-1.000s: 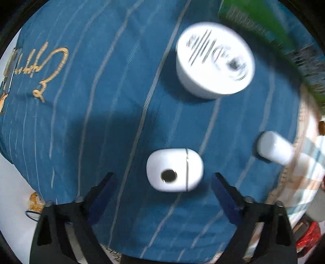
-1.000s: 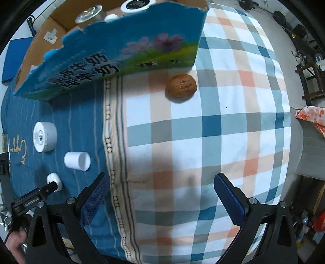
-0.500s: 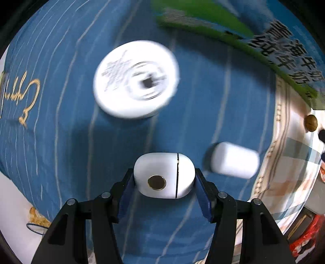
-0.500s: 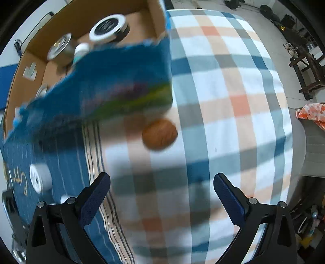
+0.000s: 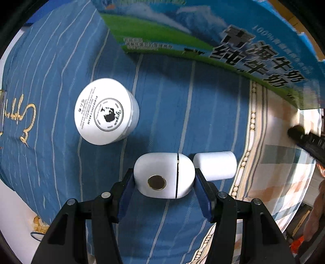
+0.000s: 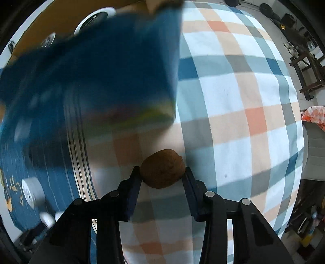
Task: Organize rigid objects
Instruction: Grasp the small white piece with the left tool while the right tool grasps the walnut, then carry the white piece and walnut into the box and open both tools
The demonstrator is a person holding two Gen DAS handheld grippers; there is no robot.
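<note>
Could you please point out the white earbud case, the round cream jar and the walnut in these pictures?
white earbud case (image 5: 162, 174): left wrist view, front face above the round metal button.
round cream jar (image 5: 102, 111): left wrist view, middle of its printed lid.
walnut (image 6: 162, 168): right wrist view, middle of the shell.

A checked cloth (image 6: 239, 105) in white, orange, blue and grey covers the surface, meeting a blue striped cloth (image 5: 172, 97) at a beaded border. Beyond, dark wooden furniture (image 6: 308, 71) stands on a pale grey floor (image 6: 264, 18).

Left gripper (image 5: 164, 179) black angular linkage arms, round silver screws, blue pads on fingers (image 5: 204, 198), right gripper (image 6: 162, 175) identical
</note>
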